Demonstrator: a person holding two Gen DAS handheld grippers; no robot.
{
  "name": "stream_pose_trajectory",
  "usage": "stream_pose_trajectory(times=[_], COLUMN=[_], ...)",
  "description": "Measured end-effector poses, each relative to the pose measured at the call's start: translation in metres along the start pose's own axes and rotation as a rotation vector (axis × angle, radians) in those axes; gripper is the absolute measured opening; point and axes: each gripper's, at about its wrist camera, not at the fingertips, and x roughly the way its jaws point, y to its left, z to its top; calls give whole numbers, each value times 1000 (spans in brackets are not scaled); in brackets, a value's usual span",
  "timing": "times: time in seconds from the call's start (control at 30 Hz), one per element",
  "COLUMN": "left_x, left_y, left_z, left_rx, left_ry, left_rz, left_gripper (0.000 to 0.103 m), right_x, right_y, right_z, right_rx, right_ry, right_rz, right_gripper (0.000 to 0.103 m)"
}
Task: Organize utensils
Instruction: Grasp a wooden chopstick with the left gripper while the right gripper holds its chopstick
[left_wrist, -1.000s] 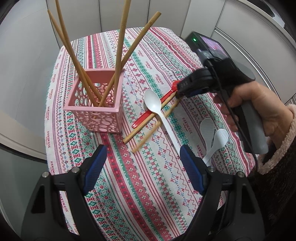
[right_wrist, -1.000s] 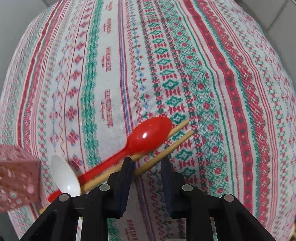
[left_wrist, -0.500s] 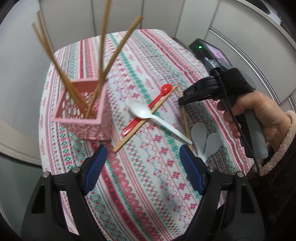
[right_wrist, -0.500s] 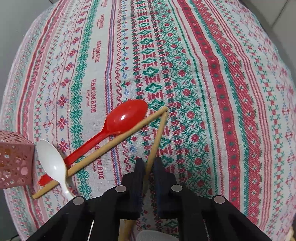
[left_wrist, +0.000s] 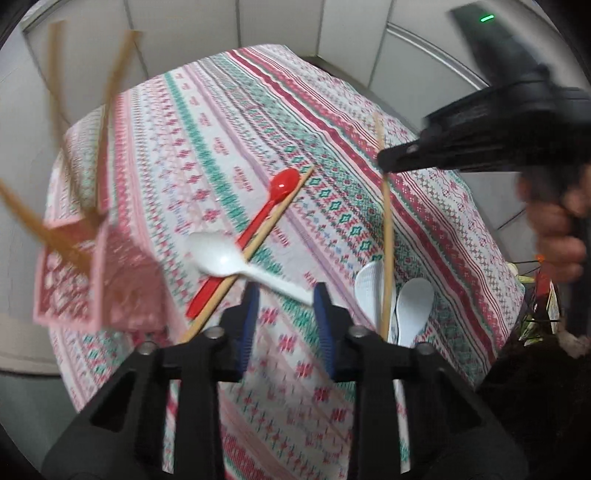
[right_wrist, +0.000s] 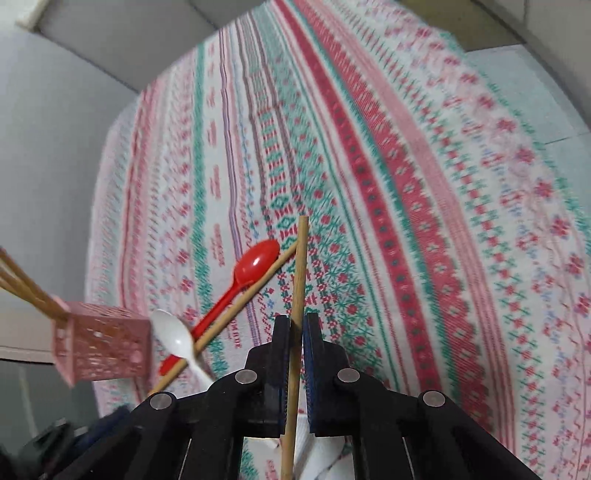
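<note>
Across the patterned worktop (left_wrist: 369, 122) you see, by descending size: the pink lattice holder (right_wrist: 103, 343), already stocked with chopsticks; your right hand-held gripper (right_wrist: 295, 332), clamped tight on one wooden chopstick (right_wrist: 300, 266) lifted off the cloth; your left hand-held gripper (left_wrist: 286, 295), jaws closing around the white spoon (left_wrist: 221, 258) handle, which lies between them, not visibly pinched. A red spoon (left_wrist: 275, 195) and a second chopstick (left_wrist: 258, 242) lie crossed beneath it. Judge the chopstick light, stiff and smooth; gripped near midlength it may pivot. The plastic spoon looks light and slippery; take its handle, not the bowl.
</note>
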Motion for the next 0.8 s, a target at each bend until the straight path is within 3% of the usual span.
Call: stream_pose_trajectory(times=[0.2,0.53,0.8], left_x=[38,78,84], left_y=[-5,-4,-2], left_z=[24,39,51], left_rx=[24,99,105], left_ry=[40,87,81], left_rz=[21,71,71], left_gripper=[20,20,20], right_x=[-18,-27,-22], right_y=[-2,-21,-30], right_z=[-1,1,3], right_rx=[31,56,66], right_ry=[-28,-31,-14], right_rz=[70,126,148], right_gripper=[5,5,5])
